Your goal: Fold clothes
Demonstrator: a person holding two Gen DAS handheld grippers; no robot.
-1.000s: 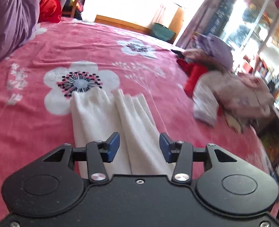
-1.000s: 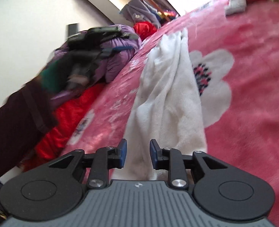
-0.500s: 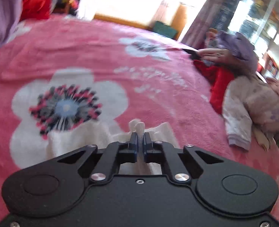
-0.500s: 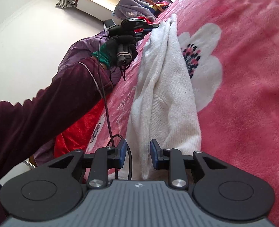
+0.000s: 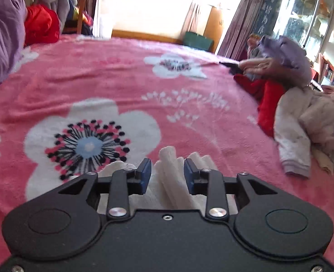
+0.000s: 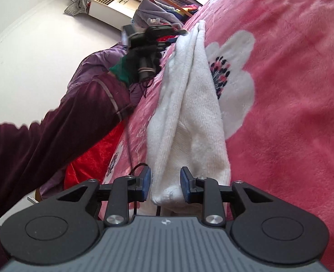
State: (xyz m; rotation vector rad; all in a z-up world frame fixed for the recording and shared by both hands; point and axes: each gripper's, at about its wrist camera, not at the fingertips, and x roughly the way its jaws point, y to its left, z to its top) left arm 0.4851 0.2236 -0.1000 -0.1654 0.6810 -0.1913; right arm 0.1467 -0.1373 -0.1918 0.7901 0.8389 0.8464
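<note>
Lying stretched along the pink flowered bed cover (image 5: 103,72) is the white knit garment (image 6: 196,117), bunched into long folds, and I am working at both of its ends. My left gripper (image 5: 167,173) is hovering over one end with its fingers (image 5: 145,172) spread apart, the folded ridges of white cloth sitting between the blue pads without being pinched. My right gripper (image 6: 164,184) is doing the same at the opposite end, fingers (image 6: 185,183) parted on either side of the rounded cloth edge, not clamping it. From the right wrist view I am seeing my left hand (image 6: 142,61), gloved in dark fabric with a maroon sleeve (image 6: 53,140), at the far tip of the garment. A pile of loose clothes (image 5: 303,113), red, purple and pale, is sitting near the bed's edge, well apart from the white piece.
</note>
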